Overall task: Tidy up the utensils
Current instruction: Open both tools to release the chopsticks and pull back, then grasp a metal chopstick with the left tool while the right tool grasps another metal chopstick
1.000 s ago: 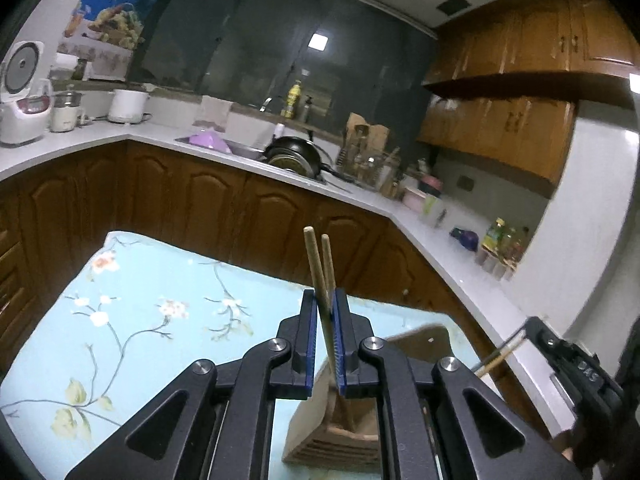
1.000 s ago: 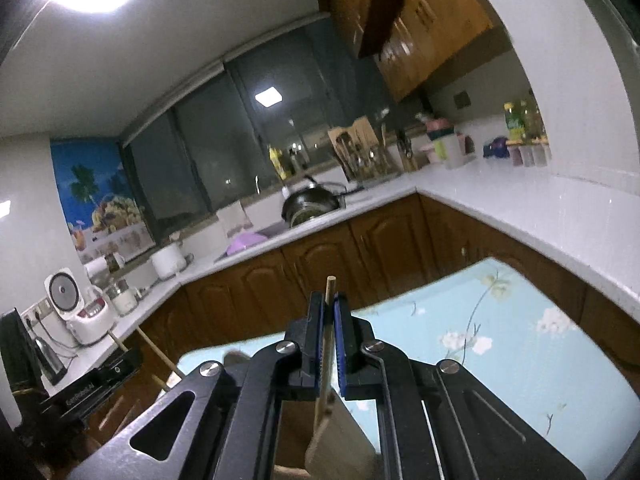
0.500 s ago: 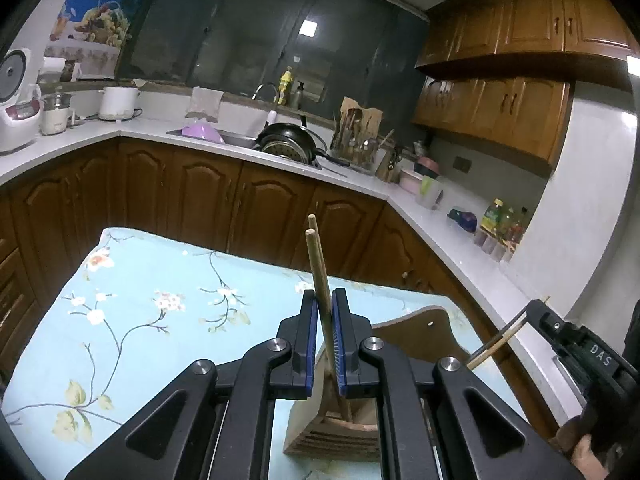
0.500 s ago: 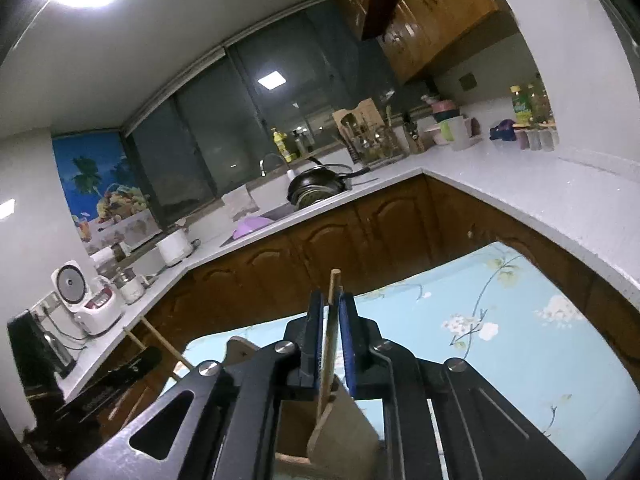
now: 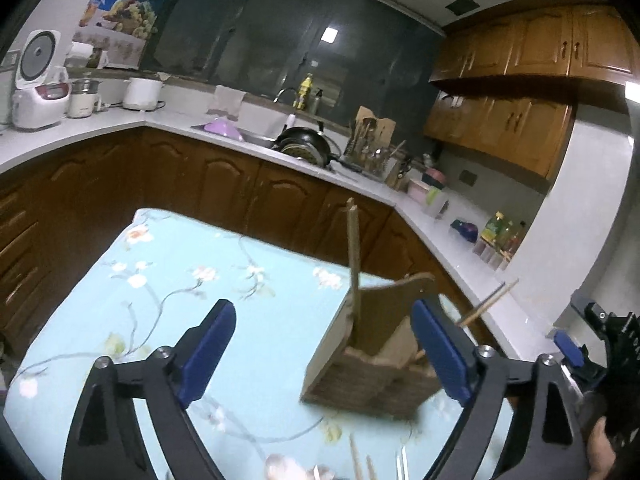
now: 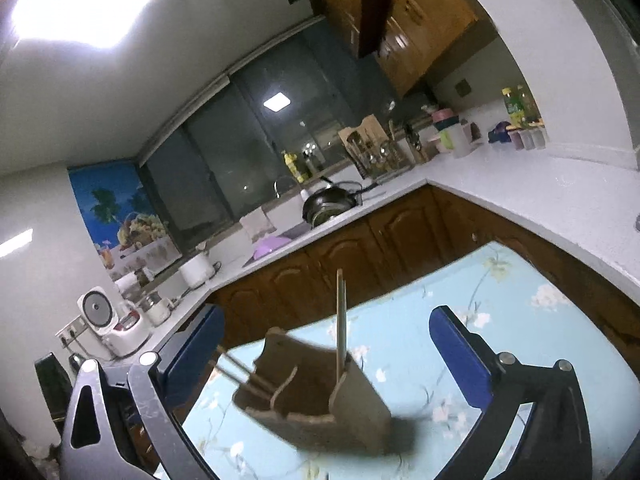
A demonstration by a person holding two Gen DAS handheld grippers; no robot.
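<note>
Two grippers, both spread wide and holding nothing, over a floral tablecloth (image 5: pixel 168 280).
Left gripper (image 5: pixel 324 350) and right gripper (image 6: pixel 326 354) flank a wooden holder (image 5: pixel 368 372) (chopsticks (image 5: pixel 353 264) standing upright inside).

1. Setting: home kitchen.
2. L-shaped white countertop (image 5: pixel 100 128) on brown wooden base cabinets (image 5: pixel 224 176), ahead of the claw.
3. Sink with faucet (image 5: pixel 282 94); black wok (image 5: pixel 306 146) beside it.
4. Rice cooker (image 5: pixel 36 80), far left.
5. Wooden wall cabinets (image 5: pixel 532 52), upper right.
6. Floral tablecloth (image 5: pixel 168 280) directly below the claw.
</note>
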